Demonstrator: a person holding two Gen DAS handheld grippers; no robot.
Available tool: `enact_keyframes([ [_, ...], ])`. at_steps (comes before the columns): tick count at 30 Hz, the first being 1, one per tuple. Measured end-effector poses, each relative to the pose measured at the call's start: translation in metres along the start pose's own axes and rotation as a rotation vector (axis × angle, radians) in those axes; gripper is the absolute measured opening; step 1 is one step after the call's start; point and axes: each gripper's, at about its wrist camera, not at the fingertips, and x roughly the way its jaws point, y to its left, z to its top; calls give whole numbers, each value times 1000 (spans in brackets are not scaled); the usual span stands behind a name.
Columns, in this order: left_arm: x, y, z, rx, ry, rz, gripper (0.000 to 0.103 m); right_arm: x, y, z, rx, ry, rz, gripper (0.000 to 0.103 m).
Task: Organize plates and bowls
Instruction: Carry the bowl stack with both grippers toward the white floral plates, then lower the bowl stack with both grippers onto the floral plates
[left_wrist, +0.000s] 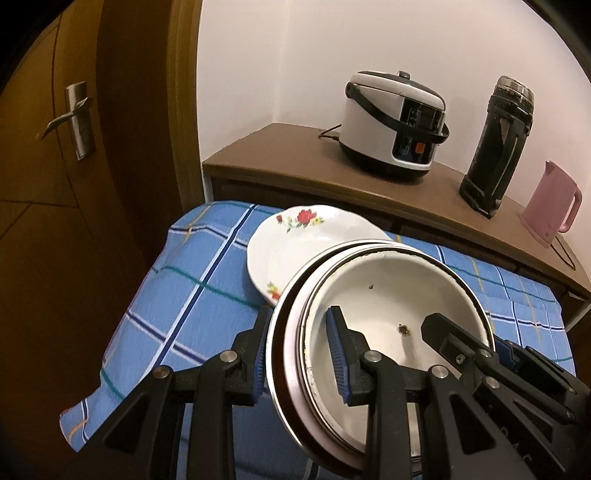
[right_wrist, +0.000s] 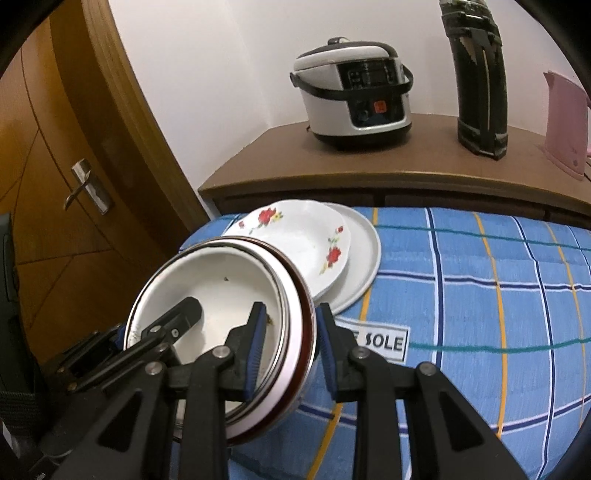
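Black linkage arms ending in ribbed blue pads framed both views: the left gripper (left_wrist: 301, 354) was clamped across one side of the nested bowl stack (left_wrist: 380, 328), one finger inside and one outside the rims, and the right gripper (right_wrist: 291, 350) pinched the opposite side the same way. Innermost sat a round white enamel bowl (right_wrist: 218, 291), chipped and speckled, inside a white bowl with a dark red band and a shiny steel outer rim. Just beyond, touching the stack, a scalloped white floral plate (right_wrist: 299, 236) with red roses lay on a plain flat white plate (right_wrist: 364, 254), all over blue checked cloth (right_wrist: 480, 280). Farther off, a brown wooden cabinet (left_wrist: 295, 162) carried a white rice cooker (left_wrist: 395, 122), a tall black thermos (left_wrist: 496, 144) and a pink kettle (left_wrist: 552, 205).
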Motion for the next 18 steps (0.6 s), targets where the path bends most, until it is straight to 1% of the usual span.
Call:
enact_keyframes([
  [10, 14, -7, 30, 12, -33, -14, 32, 8, -8, 29, 19, -40, -7, 28],
  [18, 35, -12, 49, 23, -43, -23, 32, 28, -19, 48, 48, -52, -10, 27],
])
